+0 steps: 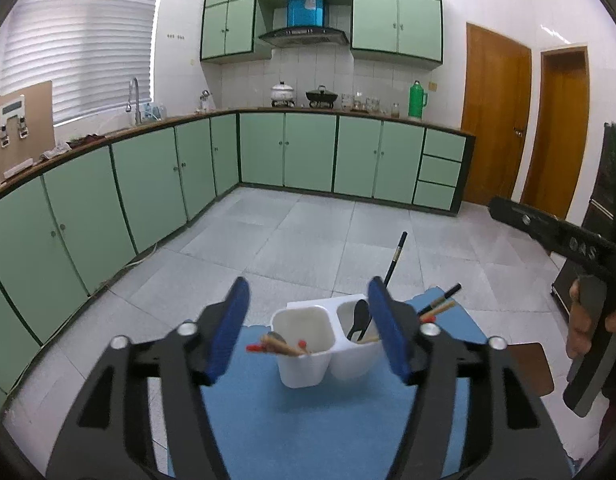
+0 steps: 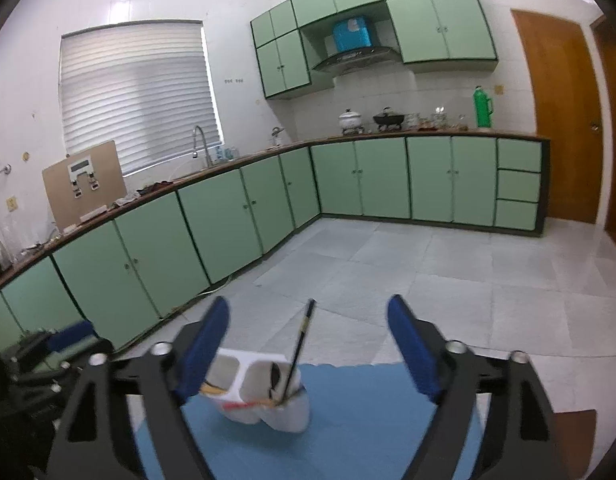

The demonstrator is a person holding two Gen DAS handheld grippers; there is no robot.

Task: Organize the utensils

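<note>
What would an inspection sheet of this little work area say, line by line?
Surface: blue mat on a table.
Job's things: white two-compartment holder on the mat; red-tipped chopsticks in one compartment, black spoon and a tall black chopstick in the other; more chopsticks behind it.
Clutter: nothing seen on the mat.
Grippers: left gripper open, nothing held; right gripper open, nothing held.
Cables: nothing seen.
Surroundings: green cabinets, pots on the counter, green flask, wooden doors.
</note>
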